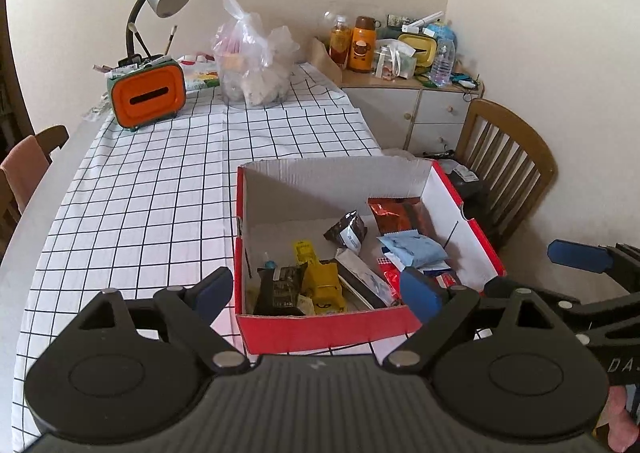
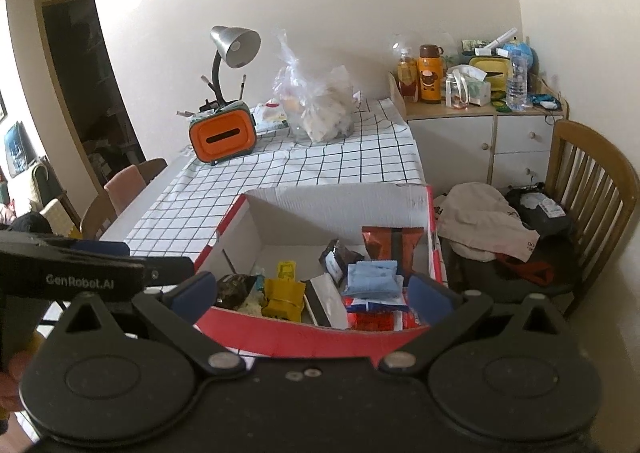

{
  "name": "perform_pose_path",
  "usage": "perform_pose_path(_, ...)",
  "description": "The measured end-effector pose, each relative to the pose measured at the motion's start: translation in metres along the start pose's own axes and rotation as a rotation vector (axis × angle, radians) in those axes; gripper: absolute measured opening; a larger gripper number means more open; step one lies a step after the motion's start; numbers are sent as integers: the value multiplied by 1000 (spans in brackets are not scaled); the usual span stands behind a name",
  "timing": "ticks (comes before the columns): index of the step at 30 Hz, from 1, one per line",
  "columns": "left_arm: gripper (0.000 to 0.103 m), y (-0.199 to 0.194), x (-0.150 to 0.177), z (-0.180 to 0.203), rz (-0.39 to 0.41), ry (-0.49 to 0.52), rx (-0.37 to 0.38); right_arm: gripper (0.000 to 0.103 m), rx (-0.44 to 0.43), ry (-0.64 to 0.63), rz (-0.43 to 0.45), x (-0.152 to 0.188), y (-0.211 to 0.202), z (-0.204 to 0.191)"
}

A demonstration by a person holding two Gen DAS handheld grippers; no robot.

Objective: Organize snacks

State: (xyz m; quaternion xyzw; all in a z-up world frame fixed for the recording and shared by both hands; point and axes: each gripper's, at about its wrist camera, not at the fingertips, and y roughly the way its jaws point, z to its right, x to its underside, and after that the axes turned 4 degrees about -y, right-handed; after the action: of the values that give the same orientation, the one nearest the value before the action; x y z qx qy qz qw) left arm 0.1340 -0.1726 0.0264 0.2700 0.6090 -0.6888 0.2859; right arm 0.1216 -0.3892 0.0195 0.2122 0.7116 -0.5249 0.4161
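My left gripper (image 1: 316, 295) is spread wide and holds nothing. My right gripper (image 2: 312, 293) is spread wide too (also bare). The snacks (image 1: 316, 281) lie in the red box (image 1: 320, 327) at the desk (image 1: 160, 181) edge. Only the right view shows the clothes (image 2: 480, 217) on the chair (image 2: 592, 173).

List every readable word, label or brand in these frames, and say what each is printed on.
"GenRobot.AI": on the black body of the left tongs, seen from the right wrist view.
"DA": cut off at the frame edge, on the right tongs, seen from the left wrist view.
Snack packets in the red box, bottle labels, the parcel label on the chair: too small or blurred.
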Motion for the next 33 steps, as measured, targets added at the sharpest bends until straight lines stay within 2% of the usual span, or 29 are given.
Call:
perform_pose_path(17, 91, -2, 0, 7, 0, 17, 2, 103, 21, 35, -3, 1, -2, 5)
perform_pose_path(33, 91, 4, 6, 9, -33, 14, 0, 103, 26, 70, -21, 6, -1, 10)
